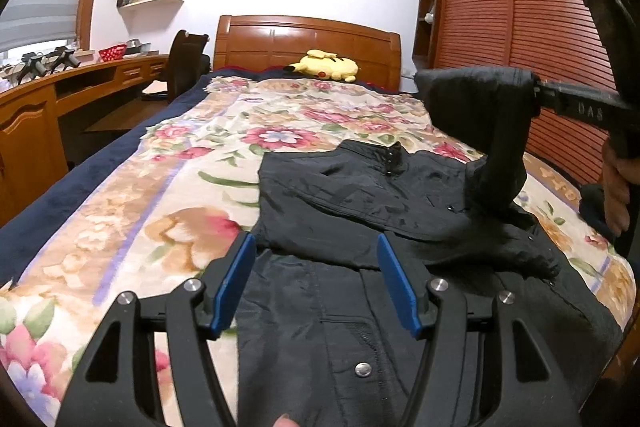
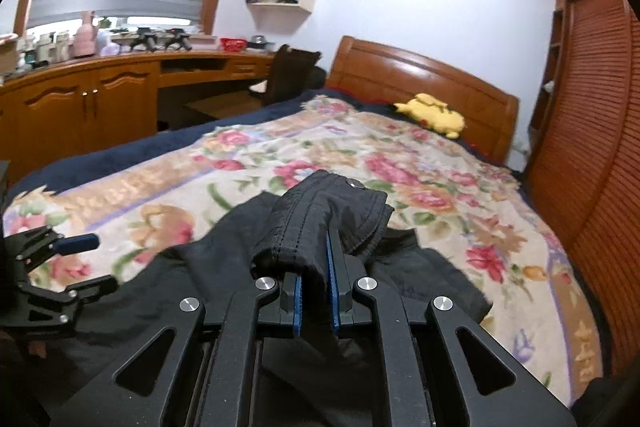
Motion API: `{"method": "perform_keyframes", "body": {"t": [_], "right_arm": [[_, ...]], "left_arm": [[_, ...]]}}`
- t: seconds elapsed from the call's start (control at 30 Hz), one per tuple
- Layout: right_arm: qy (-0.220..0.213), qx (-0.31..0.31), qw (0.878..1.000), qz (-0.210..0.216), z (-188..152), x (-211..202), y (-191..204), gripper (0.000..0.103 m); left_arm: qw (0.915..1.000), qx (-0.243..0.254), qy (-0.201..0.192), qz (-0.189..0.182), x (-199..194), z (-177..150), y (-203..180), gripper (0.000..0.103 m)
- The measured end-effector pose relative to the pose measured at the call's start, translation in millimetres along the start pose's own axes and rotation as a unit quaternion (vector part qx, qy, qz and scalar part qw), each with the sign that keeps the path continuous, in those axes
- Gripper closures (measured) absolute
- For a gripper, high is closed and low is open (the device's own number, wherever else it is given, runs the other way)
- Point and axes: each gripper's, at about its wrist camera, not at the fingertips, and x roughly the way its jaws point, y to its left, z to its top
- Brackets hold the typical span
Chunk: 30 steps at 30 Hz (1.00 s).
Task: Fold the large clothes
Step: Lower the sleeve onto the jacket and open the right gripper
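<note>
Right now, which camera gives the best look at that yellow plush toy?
The left wrist view: the Pikachu plush lies near mid-frame against the wooden headboard, its red cheek and black-tipped ear visible. The right wrist view shows the same plush further off to the right, blurrier, with no clear details.

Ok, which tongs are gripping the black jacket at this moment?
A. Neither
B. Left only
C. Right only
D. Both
C: the right tongs are shut on a jacket sleeve cuff lifted off the bed, while the left tongs hang open above the black jacket, pinching nothing.
</note>
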Motion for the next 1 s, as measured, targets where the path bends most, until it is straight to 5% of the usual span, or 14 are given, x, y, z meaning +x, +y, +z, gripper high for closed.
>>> {"method": "perform_keyframes", "body": {"t": [0.23,0.33,0.4,0.5,0.7,1.0], "right_arm": [[0.057,0.006,0.998,0.012,-26.0,23.3,26.6,0.095],[0.112,-0.007,0.994,0.016,-48.9,39.4,36.0,0.078],[0.136,-0.017,0.990,0.022,-63.4,45.8,40.8,0.054],[0.150,-0.026,0.988,0.034,-82.9,43.5,43.6,0.047],[0.157,-0.029,0.987,0.030,-107.9,27.4,39.2,0.046],[0.164,0.029,0.985,-0.032,-142.9,7.6,-18.5,0.046]], "left_arm": [[0.9999,-0.008,0.000,0.008,-1.3,-0.1,8.8,0.041],[0.9999,-0.008,0.002,0.009,-0.1,-0.5,8.6,0.041],[0.9999,-0.007,0.002,0.008,0.7,-0.8,8.2,0.041],[1.0000,-0.004,0.004,0.006,2.5,-1.5,6.5,0.040],[0.9999,0.006,0.010,0.002,6.7,-3.8,-2.9,0.040],[0.9977,0.040,0.055,-0.003,29.4,-12.5,-24.4,0.040]]}}
